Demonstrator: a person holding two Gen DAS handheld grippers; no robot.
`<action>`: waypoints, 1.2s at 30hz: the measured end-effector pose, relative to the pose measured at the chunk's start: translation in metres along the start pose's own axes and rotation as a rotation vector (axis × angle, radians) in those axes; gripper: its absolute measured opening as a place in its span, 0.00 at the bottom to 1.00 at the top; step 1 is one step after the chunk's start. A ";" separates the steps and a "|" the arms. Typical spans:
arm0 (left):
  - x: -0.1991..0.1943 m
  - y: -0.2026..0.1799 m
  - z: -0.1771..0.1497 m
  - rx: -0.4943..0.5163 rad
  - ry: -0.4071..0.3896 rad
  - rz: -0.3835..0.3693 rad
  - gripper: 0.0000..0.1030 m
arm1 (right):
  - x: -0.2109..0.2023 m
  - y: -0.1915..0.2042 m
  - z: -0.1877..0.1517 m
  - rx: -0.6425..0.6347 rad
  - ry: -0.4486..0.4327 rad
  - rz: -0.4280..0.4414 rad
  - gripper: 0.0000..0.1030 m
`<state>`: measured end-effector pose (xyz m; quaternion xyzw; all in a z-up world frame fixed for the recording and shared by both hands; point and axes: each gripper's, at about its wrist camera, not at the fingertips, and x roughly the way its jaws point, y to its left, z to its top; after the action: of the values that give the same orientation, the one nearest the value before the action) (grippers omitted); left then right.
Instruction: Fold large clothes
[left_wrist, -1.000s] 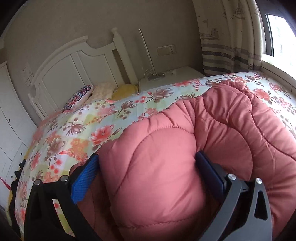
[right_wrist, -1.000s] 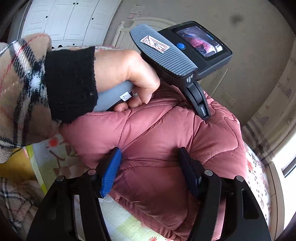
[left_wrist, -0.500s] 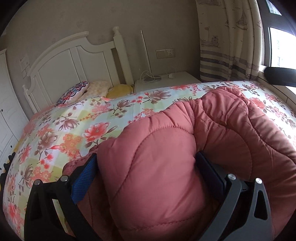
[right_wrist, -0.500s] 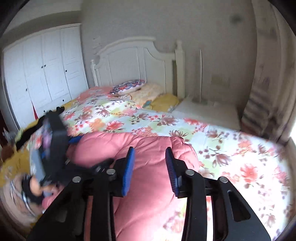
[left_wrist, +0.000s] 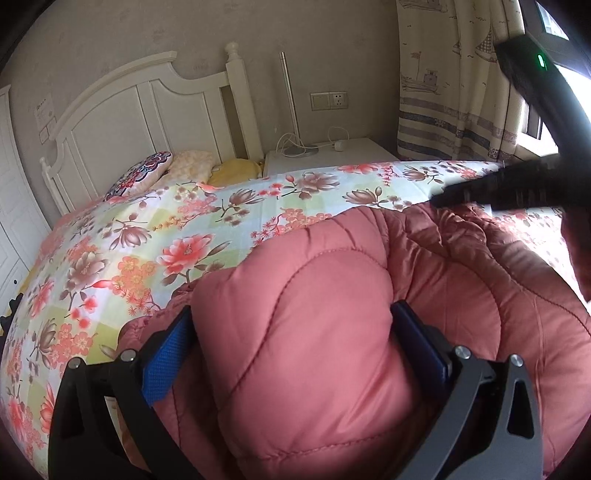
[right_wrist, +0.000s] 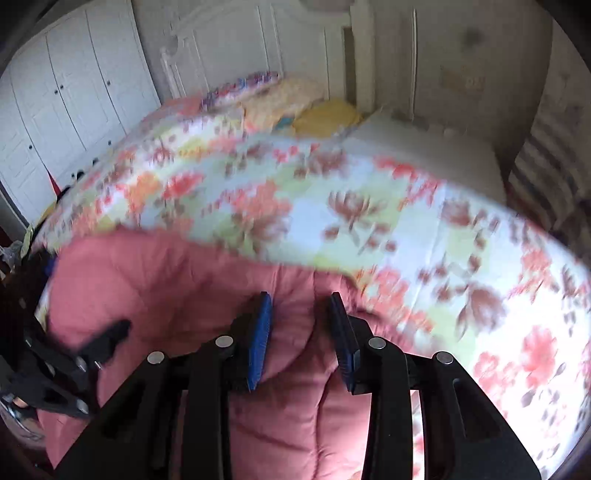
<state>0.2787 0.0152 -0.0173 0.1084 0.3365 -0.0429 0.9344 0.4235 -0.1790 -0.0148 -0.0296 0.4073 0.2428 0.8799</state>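
Note:
A puffy pink quilted jacket (left_wrist: 314, 369) lies bunched on the floral bed quilt (left_wrist: 166, 240). My left gripper (left_wrist: 291, 310) stands wide, its blue pads pressed on a thick bulge of the jacket. In the right wrist view, which is blurred, my right gripper (right_wrist: 300, 295) is narrow, with a fold of the jacket (right_wrist: 166, 288) pinched between its blue pads. The right gripper's black body (left_wrist: 517, 188) shows at the upper right of the left wrist view, over the jacket's far end. One of the left gripper's fingers (right_wrist: 107, 339) shows at the left edge.
A white headboard (left_wrist: 129, 110) and several pillows (left_wrist: 192, 166) stand at the bed's head. Beside it is a white nightstand (left_wrist: 332, 155) with a lamp and cable. A curtain (left_wrist: 443, 92) and a window are at the right. White wardrobe doors (right_wrist: 74, 92) line the left wall.
My right gripper has swung away from beside the left hand to the jacket's other end, and its jaws have narrowed onto a fold. My left gripper has kept its hold in place.

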 end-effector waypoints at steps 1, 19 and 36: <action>0.000 0.000 0.000 0.001 -0.001 0.002 0.98 | -0.002 -0.005 0.007 0.025 -0.025 -0.010 0.33; 0.000 0.000 0.000 0.000 0.000 0.001 0.98 | 0.007 0.015 0.003 -0.023 -0.024 -0.072 0.34; 0.003 0.005 0.000 -0.023 0.016 -0.024 0.98 | -0.057 0.035 -0.053 0.076 -0.071 -0.083 0.57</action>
<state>0.2819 0.0204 -0.0188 0.0939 0.3456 -0.0496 0.9324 0.3388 -0.1842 -0.0035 -0.0045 0.3834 0.1916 0.9035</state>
